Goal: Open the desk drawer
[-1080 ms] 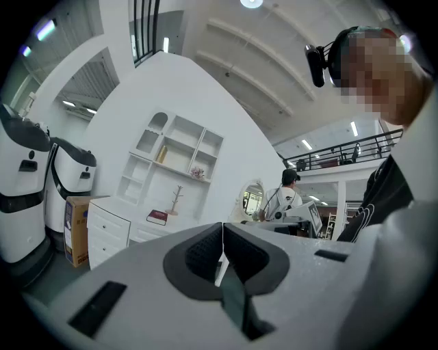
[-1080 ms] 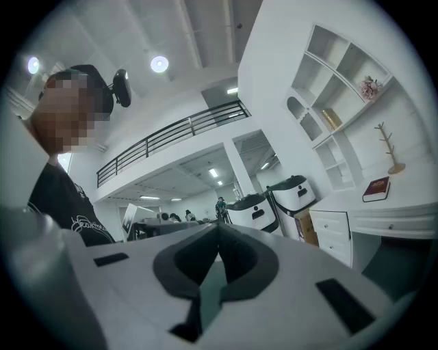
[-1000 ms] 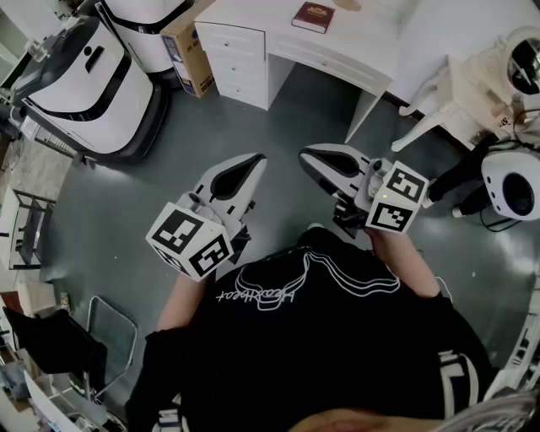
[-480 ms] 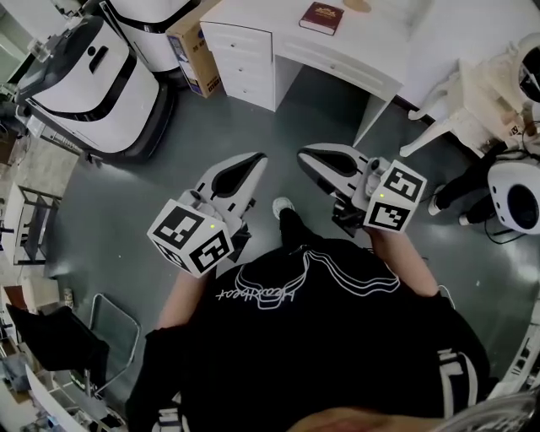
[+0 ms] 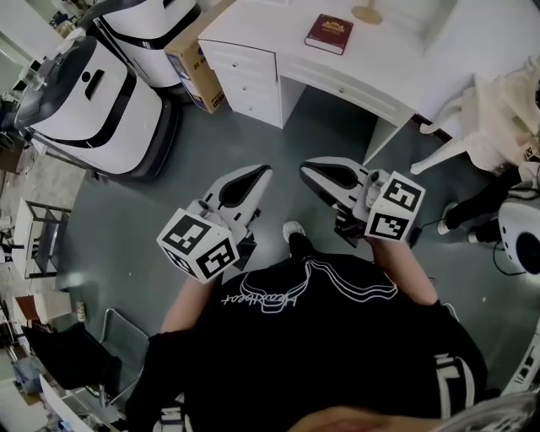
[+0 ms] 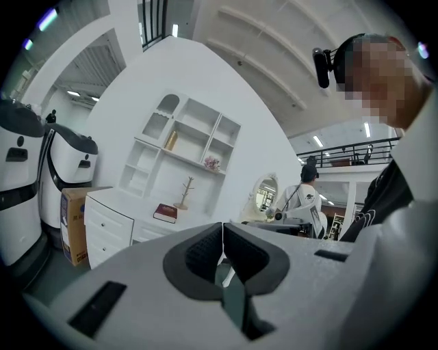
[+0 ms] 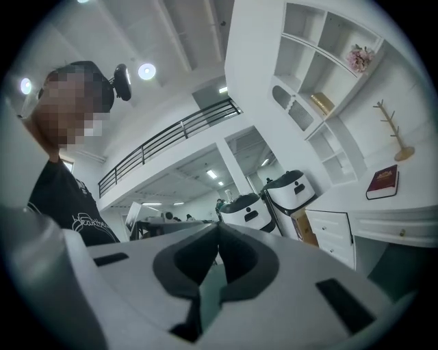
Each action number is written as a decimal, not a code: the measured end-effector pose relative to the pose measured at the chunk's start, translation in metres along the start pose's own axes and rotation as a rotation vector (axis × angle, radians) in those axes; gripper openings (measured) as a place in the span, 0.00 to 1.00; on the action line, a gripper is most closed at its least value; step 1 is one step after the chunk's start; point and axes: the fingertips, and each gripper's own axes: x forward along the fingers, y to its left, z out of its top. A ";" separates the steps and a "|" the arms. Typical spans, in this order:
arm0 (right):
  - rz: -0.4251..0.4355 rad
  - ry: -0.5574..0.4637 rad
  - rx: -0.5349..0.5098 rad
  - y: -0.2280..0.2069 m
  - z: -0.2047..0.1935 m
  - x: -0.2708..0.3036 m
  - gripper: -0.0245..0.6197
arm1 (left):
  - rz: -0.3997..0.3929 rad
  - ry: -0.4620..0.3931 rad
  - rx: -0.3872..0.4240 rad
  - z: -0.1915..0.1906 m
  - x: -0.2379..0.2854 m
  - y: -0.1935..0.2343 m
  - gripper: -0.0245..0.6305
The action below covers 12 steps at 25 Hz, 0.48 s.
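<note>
Left claw: the left claw (image 5: pixel 260 173) has its pads pressed together on nothing and is held level, pointing at the desk.
Right claw: the right claw (image 5: pixel 309 163) is likewise pressed together and empty, level, side by side with the left.
Where the drawers are: in the white desk (image 5: pixel 270 25) ahead of both claws, well apart from them, with bare grey floor (image 5: pixel 278 139) between.
Candidates: a drawer stack (image 5: pixel 246 80) under the tabletop's left end, and a shallow drawer (image 5: pixel 337 78) under the front edge, below the red book (image 5: pixel 329 33). I cannot tell which one is meant.
Nearer claw: the left claw looks nearer the stack, the right claw nearer the shallow drawer.
Long axis: each drawer front runs along the tabletop's front edge, crosswise to the claws.
Facing: the fronts face the person, so I'd judge the pull comes straight back toward them.
Step in hand: the approach, I'd say; every drawer looks closed and no knob is reached.
</note>
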 end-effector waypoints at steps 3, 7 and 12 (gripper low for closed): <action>-0.001 -0.006 0.019 -0.039 0.014 0.008 0.05 | 0.002 0.016 0.004 0.011 0.033 0.024 0.05; -0.010 -0.007 0.037 -0.091 0.031 0.021 0.05 | 0.018 0.007 -0.020 0.025 0.074 0.062 0.05; 0.002 0.004 0.038 -0.140 0.054 0.036 0.05 | 0.023 0.007 -0.014 0.043 0.117 0.095 0.05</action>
